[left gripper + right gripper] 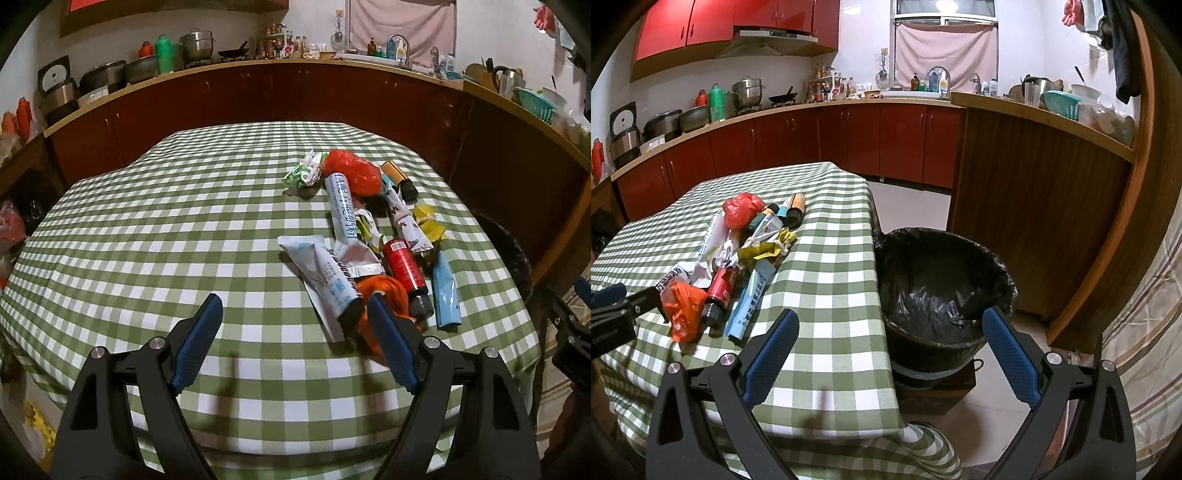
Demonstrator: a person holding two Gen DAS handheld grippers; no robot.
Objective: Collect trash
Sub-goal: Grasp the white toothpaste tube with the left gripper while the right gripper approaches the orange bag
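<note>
Trash pile [373,236] on one checked table [184,221], one lined bin [942,284], both grippers' fingers [199,332] spread, empty.

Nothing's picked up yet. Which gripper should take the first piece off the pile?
Left. The left gripper is open right at the near end of the trash pile, one of its jaws beside the orange plastic bag. The right gripper, also open, faces the trash bin, farther from the pile.
</note>
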